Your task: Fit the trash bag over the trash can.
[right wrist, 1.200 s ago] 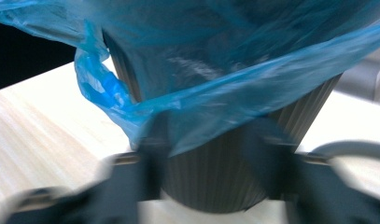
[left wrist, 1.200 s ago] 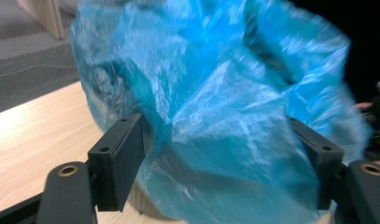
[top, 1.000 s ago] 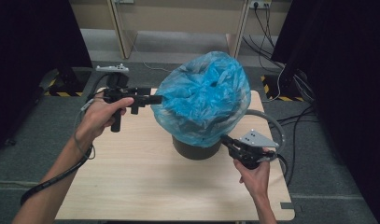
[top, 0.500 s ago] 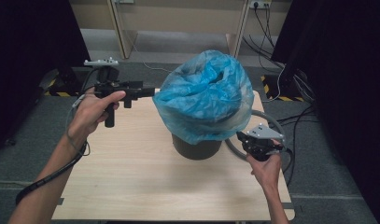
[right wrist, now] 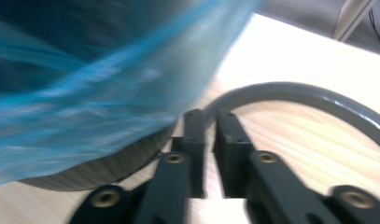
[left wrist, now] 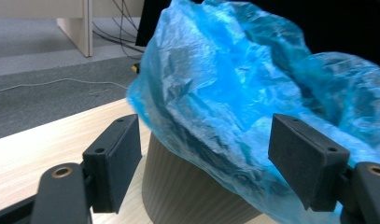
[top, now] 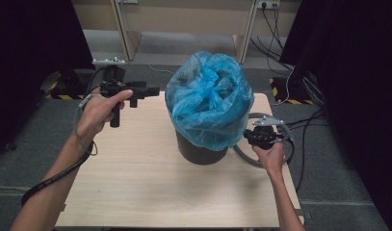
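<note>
While blue bag [top: 209, 103] drapes over dark bin [top: 198, 153] mid-table [top: 136, 178], my left claw [left wrist: 204, 161] gapes wide just short of bag, gripping nothing. My right claw [right wrist: 207, 140], jaws just been parting, slim gap, seemingly astride grey ring [right wrist: 309, 100]; blurred.

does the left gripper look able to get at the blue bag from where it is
Probably yes. The left gripper has its fingers wide apart and aimed straight at the blue bag over the bin, with nothing between them.
</note>
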The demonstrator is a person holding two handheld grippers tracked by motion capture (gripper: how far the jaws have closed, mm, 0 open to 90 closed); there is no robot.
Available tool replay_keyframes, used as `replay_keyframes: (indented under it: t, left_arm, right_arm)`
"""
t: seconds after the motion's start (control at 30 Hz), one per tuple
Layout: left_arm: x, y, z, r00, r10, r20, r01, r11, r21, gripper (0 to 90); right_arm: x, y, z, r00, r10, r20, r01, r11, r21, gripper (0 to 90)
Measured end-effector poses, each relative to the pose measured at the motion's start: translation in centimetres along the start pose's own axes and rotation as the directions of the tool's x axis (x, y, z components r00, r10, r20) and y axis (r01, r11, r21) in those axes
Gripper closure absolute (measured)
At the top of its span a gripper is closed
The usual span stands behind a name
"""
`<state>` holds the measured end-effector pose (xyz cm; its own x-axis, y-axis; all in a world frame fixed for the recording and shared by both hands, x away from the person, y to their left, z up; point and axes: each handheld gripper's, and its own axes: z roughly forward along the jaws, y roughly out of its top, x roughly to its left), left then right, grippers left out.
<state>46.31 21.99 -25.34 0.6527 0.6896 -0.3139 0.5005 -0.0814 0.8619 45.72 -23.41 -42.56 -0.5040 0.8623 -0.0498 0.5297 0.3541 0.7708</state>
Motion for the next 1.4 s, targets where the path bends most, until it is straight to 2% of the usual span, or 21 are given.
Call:
replay_keyframes:
  t: [0.07,0.13,0.3,0.37,0.43,0.5,0.57,0.63,0.67,0.73,0.8,0.93,1.07,1.1,1.2,1.27,1.4]
  left_arm:
    - [0.3,0.0,0.2,0.9999,-0.007,-0.007,0.007,1.0000,-0.003,25.3]
    - [0.6,0.1,0.3,0.9995,-0.016,-0.029,0.016,0.9998,-0.015,25.3]
    - [0.5,0.6,1.4,0.9988,-0.024,-0.043,0.023,0.9993,-0.029,25.6]
    - [0.4,0.8,2.1,0.9983,-0.018,-0.055,0.016,0.9994,-0.032,25.5]
    - [0.4,1.0,3.0,0.9981,-0.030,-0.054,0.028,0.9990,-0.034,25.7]
    - [0.4,1.1,3.9,0.9973,-0.044,-0.059,0.042,0.9985,-0.034,25.6]
    - [0.4,1.1,4.6,0.9971,-0.056,-0.053,0.054,0.9982,-0.027,25.6]
    - [0.4,1.0,4.9,0.9970,-0.054,-0.055,0.053,0.9984,-0.019,25.6]
    - [0.4,1.0,5.0,0.9969,-0.055,-0.056,0.054,0.9983,-0.020,25.7]
    - [0.5,1.0,4.9,0.9969,-0.056,-0.056,0.055,0.9982,-0.023,25.6]
    - [0.6,1.0,4.7,0.9966,-0.060,-0.057,0.058,0.9979,-0.028,25.7]
    - [0.9,1.0,4.2,0.9961,-0.063,-0.061,0.061,0.9975,-0.036,25.6]
    - [1.0,0.8,4.3,0.9961,-0.069,-0.054,0.068,0.9972,-0.033,25.5]
    - [1.0,0.8,4.3,0.9962,-0.068,-0.054,0.067,0.9973,-0.029,25.4]
    - [1.1,0.6,4.7,0.9961,-0.073,-0.050,0.071,0.9972,-0.022,25.2]
    - [1.1,0.6,4.8,0.9962,-0.070,-0.052,0.069,0.9974,-0.022,25.3]
    - [1.4,0.3,5.3,0.9958,-0.079,-0.045,0.078,0.9967,-0.023,28.8]
  right_arm:
    - [-0.2,0.0,-0.4,0.9990,0.045,0.006,-0.045,0.999,-0.014,62.8]
    - [-0.5,0.1,-1.6,0.9939,0.109,0.019,-0.108,0.993,-0.039,52.4]
    - [-0.7,0.8,-4.9,0.9893,0.144,0.024,-0.140,0.984,-0.106,42.8]
    - [-0.4,1.2,-5.9,0.9893,0.146,0.004,-0.144,0.981,-0.130,38.6]
    - [0.3,1.5,-6.4,0.9900,0.137,-0.035,-0.140,0.981,-0.134,34.3]
    - [1.2,1.6,-6.3,0.9910,0.111,-0.074,-0.121,0.983,-0.138,31.7]
    - [2.0,1.6,-5.8,0.9904,0.092,-0.103,-0.104,0.988,-0.118,29.9]
    - [2.5,1.5,-5.0,0.9898,0.079,-0.118,-0.091,0.991,-0.098,32.2]
    - [2.6,1.4,-4.7,0.9890,0.073,-0.129,-0.084,0.992,-0.088,38.9]
    - [2.7,1.1,-4.0,0.9889,0.011,-0.148,-0.025,0.996,-0.091,60.6]
    - [2.7,1.0,-3.4,0.9873,-0.010,-0.159,-0.004,0.996,-0.085,74.3]
    - [2.2,0.9,-1.8,0.9904,-0.002,-0.138,-0.006,0.998,-0.060,90.0]
    - [1.1,0.6,0.4,0.9965,0.005,-0.083,-0.004,1.000,0.001,90.0]
    - [0.9,0.5,0.9,0.9972,0.017,-0.073,-0.016,1.000,0.012,90.0]
    - [0.3,0.1,2.1,0.9971,0.037,-0.067,-0.034,0.999,0.037,90.0]
    - [0.3,0.0,2.1,0.9951,0.061,-0.077,-0.059,0.998,0.028,86.1]
    - [0.5,-0.2,0.6,0.9955,0.080,-0.050,-0.079,0.997,0.019,71.6]
